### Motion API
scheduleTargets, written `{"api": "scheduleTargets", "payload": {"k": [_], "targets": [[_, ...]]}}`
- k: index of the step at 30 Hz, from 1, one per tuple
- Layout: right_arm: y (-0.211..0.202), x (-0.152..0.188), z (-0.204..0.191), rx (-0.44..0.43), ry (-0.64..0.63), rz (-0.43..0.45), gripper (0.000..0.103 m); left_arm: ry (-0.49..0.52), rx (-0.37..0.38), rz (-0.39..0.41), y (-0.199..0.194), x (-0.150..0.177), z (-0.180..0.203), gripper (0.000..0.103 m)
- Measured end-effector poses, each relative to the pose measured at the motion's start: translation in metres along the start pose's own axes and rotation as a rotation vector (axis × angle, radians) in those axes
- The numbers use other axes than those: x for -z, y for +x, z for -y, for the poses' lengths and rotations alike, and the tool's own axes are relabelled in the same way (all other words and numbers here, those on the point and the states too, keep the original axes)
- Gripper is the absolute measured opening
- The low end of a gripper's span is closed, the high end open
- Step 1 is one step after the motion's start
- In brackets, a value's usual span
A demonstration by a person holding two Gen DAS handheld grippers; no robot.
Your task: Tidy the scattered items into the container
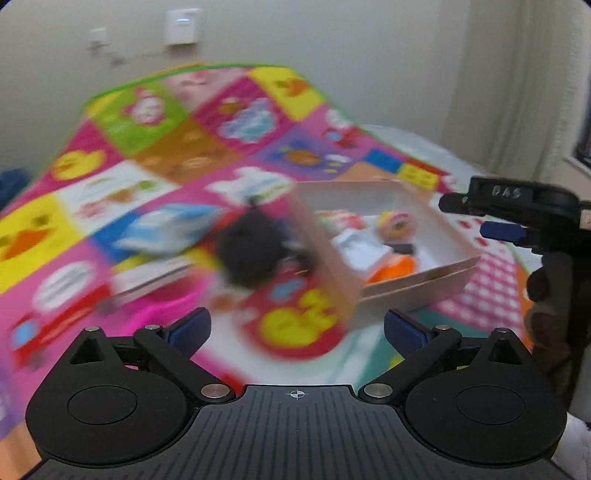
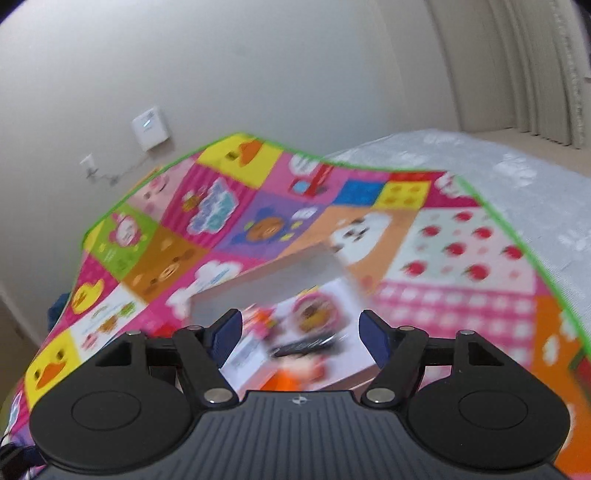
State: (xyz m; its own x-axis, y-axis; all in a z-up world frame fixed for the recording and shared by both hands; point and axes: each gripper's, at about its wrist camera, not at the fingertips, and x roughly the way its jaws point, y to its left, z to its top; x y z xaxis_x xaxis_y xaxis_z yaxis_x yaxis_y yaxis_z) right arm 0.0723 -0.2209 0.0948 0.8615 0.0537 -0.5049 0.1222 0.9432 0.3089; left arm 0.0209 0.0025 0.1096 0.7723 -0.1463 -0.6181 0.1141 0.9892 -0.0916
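Observation:
A shallow cardboard box point(image 1: 417, 284) lies on a colourful play mat and holds several blurred toys, one round and pink-yellow point(image 1: 395, 221), one orange point(image 1: 395, 267). Left of the box lie a round black item point(image 1: 251, 247), a blue-white packet point(image 1: 166, 229), a flat white item point(image 1: 147, 280) and a pink item point(image 1: 166, 310). My left gripper point(image 1: 297, 330) is open and empty above the mat, short of the black item. My right gripper point(image 2: 301, 334) is open and empty over the box point(image 2: 266, 288); it also shows at the right of the left wrist view point(image 1: 502, 221).
The play mat point(image 2: 461, 258) covers a bed with a pale sheet point(image 2: 517, 166) to the right. A wall with a white switch panel point(image 1: 181, 26) stands behind. Curtains point(image 2: 517, 55) hang at the far right. Both views are motion-blurred.

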Motion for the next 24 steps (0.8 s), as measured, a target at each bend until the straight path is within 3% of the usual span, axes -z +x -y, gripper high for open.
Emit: {"api": "scheduleTargets", "payload": {"k": [4, 9, 13, 17, 19, 21, 23, 24], "targets": [[-0.017, 0.016, -0.058, -0.071, -0.091, -0.017, 0.07, -0.096, -0.114, 0.076, -0.02, 0.015, -0.037, 0.103], [-0.028, 0.022, -0.125, -0.128, -0.263, -0.047, 0.07, -0.154, -0.139, 0.02, -0.01, 0.02, -0.07, 0.103], [0.007, 0.024, -0.169, -0.132, -0.344, -0.145, 0.071, -0.14, -0.109, 0.0, -0.006, 0.026, -0.069, 0.103], [0.046, 0.028, -0.19, -0.14, -0.318, -0.232, 0.07, -0.125, -0.168, 0.015, -0.006, 0.028, -0.079, 0.103], [0.062, 0.032, -0.2, -0.143, -0.339, -0.246, 0.053, -0.178, -0.187, 0.011, -0.005, 0.028, -0.094, 0.103], [0.079, 0.033, -0.216, -0.146, -0.389, -0.243, 0.052, -0.248, -0.19, 0.01, -0.005, 0.03, -0.109, 0.103], [0.098, 0.03, -0.231, -0.167, -0.402, -0.251, 0.057, -0.285, -0.184, 0.027, -0.005, 0.032, -0.118, 0.103], [0.11, 0.028, -0.237, -0.181, -0.388, -0.277, 0.078, -0.29, -0.18, 0.035, -0.004, 0.032, -0.12, 0.103]]}}
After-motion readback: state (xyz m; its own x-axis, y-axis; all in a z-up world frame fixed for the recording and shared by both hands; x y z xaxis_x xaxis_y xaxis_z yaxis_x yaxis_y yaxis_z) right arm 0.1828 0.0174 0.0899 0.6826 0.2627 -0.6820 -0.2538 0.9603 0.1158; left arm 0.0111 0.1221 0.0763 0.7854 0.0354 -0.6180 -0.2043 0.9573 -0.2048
